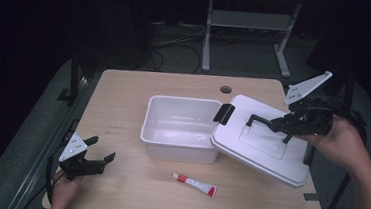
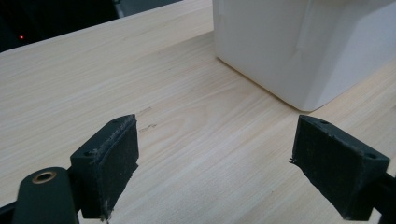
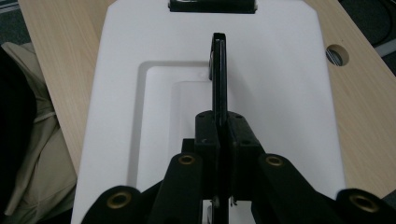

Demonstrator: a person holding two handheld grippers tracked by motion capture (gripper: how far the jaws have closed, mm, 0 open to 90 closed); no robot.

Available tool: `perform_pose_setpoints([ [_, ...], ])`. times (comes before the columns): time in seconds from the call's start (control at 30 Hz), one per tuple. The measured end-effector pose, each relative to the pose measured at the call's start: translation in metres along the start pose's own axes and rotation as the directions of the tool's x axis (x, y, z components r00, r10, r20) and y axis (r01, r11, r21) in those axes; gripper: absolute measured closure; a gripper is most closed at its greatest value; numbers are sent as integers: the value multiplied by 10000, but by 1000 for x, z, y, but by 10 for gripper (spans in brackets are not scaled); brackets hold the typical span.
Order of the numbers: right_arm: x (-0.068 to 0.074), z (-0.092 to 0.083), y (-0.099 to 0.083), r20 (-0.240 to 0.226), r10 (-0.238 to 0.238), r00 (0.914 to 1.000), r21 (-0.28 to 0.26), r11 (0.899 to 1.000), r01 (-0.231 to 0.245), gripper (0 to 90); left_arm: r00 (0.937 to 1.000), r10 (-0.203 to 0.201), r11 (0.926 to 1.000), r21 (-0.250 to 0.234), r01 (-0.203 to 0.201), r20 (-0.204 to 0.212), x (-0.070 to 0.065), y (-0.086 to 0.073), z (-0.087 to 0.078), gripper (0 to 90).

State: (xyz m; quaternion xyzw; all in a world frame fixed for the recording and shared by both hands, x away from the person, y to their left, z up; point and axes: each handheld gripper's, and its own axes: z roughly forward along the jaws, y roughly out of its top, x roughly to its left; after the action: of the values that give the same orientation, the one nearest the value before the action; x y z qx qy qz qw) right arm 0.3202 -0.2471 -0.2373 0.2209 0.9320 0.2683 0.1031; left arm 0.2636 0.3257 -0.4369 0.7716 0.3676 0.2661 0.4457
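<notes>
Gripping the white lid (image 1: 263, 143) by its black handle (image 3: 218, 74), my right gripper (image 1: 278, 125) pinches tight, holding it tilted against the open white bin (image 1: 181, 129); my left gripper (image 1: 100, 157) rests spread wide on the table (image 1: 124, 94).

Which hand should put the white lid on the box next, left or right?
Probably the right. The right gripper is already shut on the lid's black handle, holding the lid tilted against the box. The left gripper rests open near the table's near-left corner, holding nothing.
</notes>
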Motion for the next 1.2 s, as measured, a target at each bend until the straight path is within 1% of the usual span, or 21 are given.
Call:
perform_pose_setpoints([
  [0.07, 0, -1, -3, 12, 24, 10000, -14, 10000, -24, 840, 10000, 2, 10000, 4, -2, 5, 0, 0, 0, 138],
  [0.1, -1, -3, -8, 60, 145, 9999, -9, 9999, -145, 840, 10000, 7, 10000, 16, -7, -4, 0, 0, 0, 138],
  [0.17, -1, -4, -11, 75, 192, 9998, 3, 9998, -192, 840, 10000, -16, 10000, 16, 16, -1, 0, 0, 0, 138],
  [0.23, -1, -7, -18, 194, 327, 9993, 69, 9994, -328, 840, 10000, -22, 10000, 36, 22, 8, 0, 0, 0, 138],
  [0.33, -2, -7, -22, 222, 384, 9990, 77, 9992, -386, 840, 10000, 2, 10000, 22, -2, -8, 0, 0, 0, 138],
  [0.37, -3, -7, -28, 248, 501, 9984, 57, 9987, -502, 840, 10000, 17, 10000, 7, -17, -32, 0, 0, 0, 138],
  [0.4, -3, -7, -28, 248, 501, 9984, 57, 9987, -502, 840, 10000, 17, 10000, 7, -17, -32, 0, 0, 0, 138],
  [0.47, -3, -7, -37, 260, 673, 9974, 28, 9977, -674, 840, 10000, -17, 10000, -6, 17, -33, 0, 0, 0, 138],
  [0.53, -3, -6, -39, 270, 683, 9973, 22, 9977, -684, 840, 10000, 1, 10000, 13, -1, -35, 0, 0, 0, 138],
  [0.57, -4, -5, -46, 267, 797, 9965, 36, 9968, -798, 840, 10000, 10, 10000, 0, -10, -43, 0, -1, 0, 138],
  [0.67, -5, -3, -51, 288, 934, 9952, 21, 9956, -935, 840, 10000, 36, 10000, 32, -36, -48, 0, -1, 0, 138],
  [0.7, -6, -2, -56, 282, 1030, 9943, 26, 9947, -1031, 840, 10000, 52, 10000, 36, -51, -44, 0, -1, 1, 138],
  [0.83, -6, 3, -65, 265, 1278, 9914, 55, 9918, -1280, 840, 10000, 72, 10000, 39, -72, -18, -1, 0, 1, 138],
  [0.87, -6, 3, -65, 265, 1278, 9914, 55, 9918, -1280, 840, 10000, 72, 10000, 39, -72, -18, -1, 0, 1, 138],
  [0.97, -7, 9, -74, 234, 1372, 9903, 48, 9905, -1373, 840, 10000, 48, 10000, 36, -48, -22, -1, 0, 1, 138],
  [1.17, -7, 22, -86, 123, 1587, 9873, 150, 9872, -1589, 839, 10000, 43, 10000, 10, -43, -34, -1, 0, 0, 138],
  [1.2, -7, 22, -86, 123, 1587, 9873, 150, 9872, -1589, 839, 10000, 43, 10000, 10, -43, -34, -1, 0, 0, 138],
])
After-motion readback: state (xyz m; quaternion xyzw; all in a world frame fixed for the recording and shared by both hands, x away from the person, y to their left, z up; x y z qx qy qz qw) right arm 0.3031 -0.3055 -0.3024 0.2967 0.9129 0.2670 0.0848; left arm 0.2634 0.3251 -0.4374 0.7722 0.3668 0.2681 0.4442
